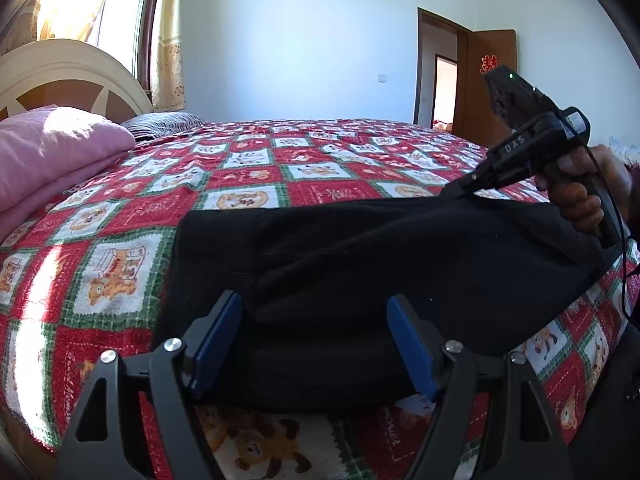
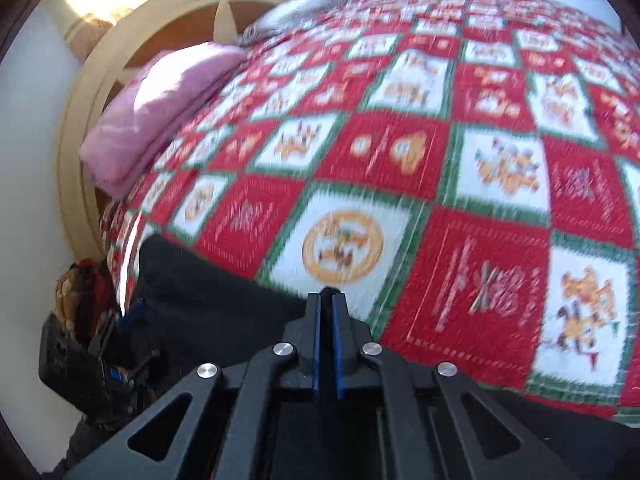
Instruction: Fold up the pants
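Note:
Black pants (image 1: 360,248) lie across the near part of a red, white and green checked quilt (image 1: 240,168). My left gripper (image 1: 316,320) is open, its blue pads (image 1: 224,328) standing wide apart on either side of the pants' near edge, not pressing it. My right gripper (image 1: 456,191), held by a hand (image 1: 576,196), pinches the pants' far right corner and holds it slightly raised. In the right wrist view, that right gripper (image 2: 328,296) is shut with a tuft of black cloth between its pads, above the pants (image 2: 208,304). The left gripper (image 2: 132,314) shows at lower left.
A folded pink blanket (image 1: 52,148) lies at the head of the bed by the cream headboard (image 1: 60,68). A striped pillow (image 1: 168,122) sits beyond it. The quilt (image 2: 440,160) stretches far and right of the pants. An open brown door (image 1: 488,80) stands at the back.

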